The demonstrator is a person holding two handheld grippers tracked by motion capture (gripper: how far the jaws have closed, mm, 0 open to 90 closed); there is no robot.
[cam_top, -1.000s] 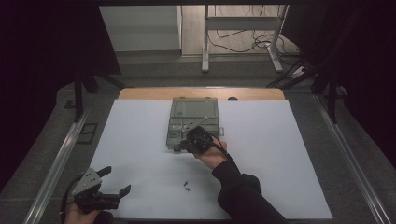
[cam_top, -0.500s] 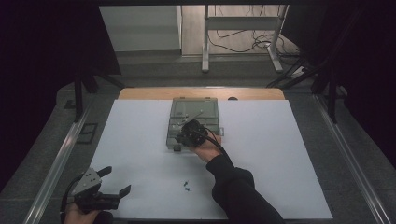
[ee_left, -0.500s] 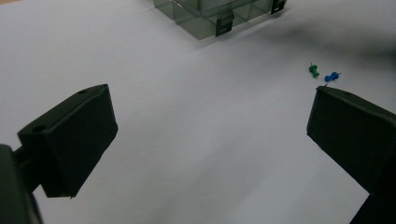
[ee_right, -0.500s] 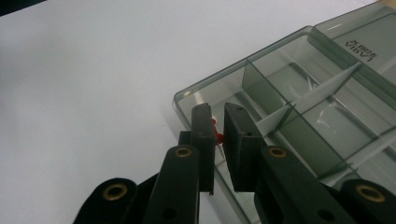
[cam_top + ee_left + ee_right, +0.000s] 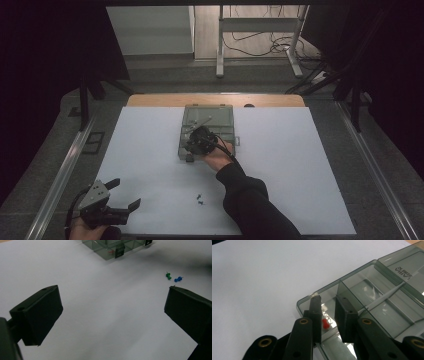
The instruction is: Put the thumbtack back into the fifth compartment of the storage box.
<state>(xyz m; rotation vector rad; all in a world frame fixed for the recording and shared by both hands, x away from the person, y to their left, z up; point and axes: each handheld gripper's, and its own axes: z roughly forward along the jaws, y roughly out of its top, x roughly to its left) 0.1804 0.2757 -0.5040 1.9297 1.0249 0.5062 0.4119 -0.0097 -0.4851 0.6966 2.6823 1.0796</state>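
A smoky clear compartment box (image 5: pixel 220 117) lies open at the middle of the white sheet. My right gripper (image 5: pixel 194 140) hovers over the box's near left corner. Its jaws (image 5: pixel 328 307) have just been opening and stand a narrow gap apart. A red push pin (image 5: pixel 325 324) lies below them in the corner compartment of the box (image 5: pixel 387 290), with neither pad pressing on it. My left gripper (image 5: pixel 125 195) rests at the sheet's near left corner, open wide and empty (image 5: pixel 115 307). A green push pin (image 5: pixel 168 276) and a blue push pin (image 5: pixel 178 279) lie loose on the sheet.
The two loose pins (image 5: pixel 200 199) sit near the front of the white sheet (image 5: pixel 300 165), just left of the person's right sleeve (image 5: pixel 250 200). The box (image 5: pixel 110 247) shows at the far edge of the left gripper view. A wooden table edge (image 5: pixel 150 100) runs behind the sheet.
The right hand has slid a little farther over the box, up and to the left. The left gripper has stayed where it was.
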